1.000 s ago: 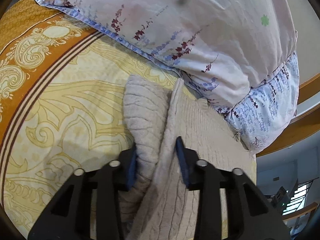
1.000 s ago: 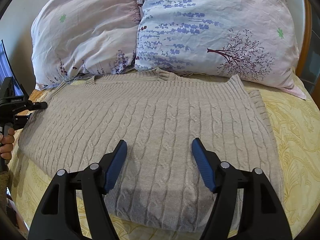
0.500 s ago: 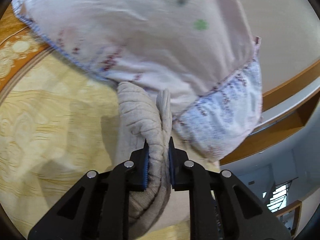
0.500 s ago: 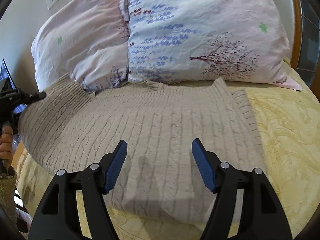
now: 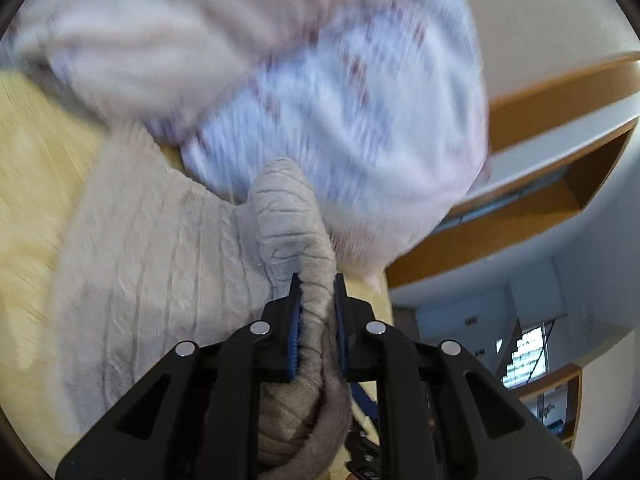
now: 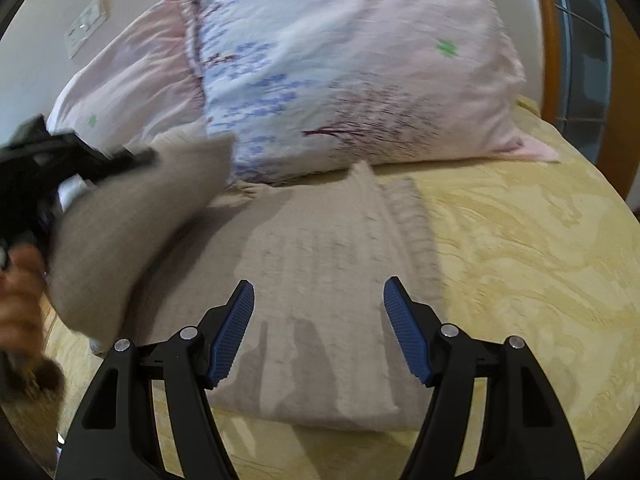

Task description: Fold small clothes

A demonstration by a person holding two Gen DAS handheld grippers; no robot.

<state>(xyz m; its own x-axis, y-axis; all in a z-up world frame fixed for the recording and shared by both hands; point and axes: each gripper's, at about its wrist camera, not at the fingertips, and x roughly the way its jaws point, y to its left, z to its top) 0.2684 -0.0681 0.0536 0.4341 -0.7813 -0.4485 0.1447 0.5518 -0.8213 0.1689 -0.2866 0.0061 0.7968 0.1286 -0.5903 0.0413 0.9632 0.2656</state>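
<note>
No writing is readable. The left gripper (image 5: 316, 304) clamps a sweater (image 6: 320, 280) fold at lower centre; the right gripper (image 6: 319, 320) hangs released above it.

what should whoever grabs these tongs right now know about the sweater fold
Left tongs: shut on the bunched edge of the beige cable-knit sweater, that side lifted off the bed.
Right tongs: open, empty, above the sweater's near hem.
Sweater body lies flat on the yellow bedspread, collar toward the pillows.
Done: left side gripped and raised.
Left: lay it across, fold the other side, then fold in half.
</note>
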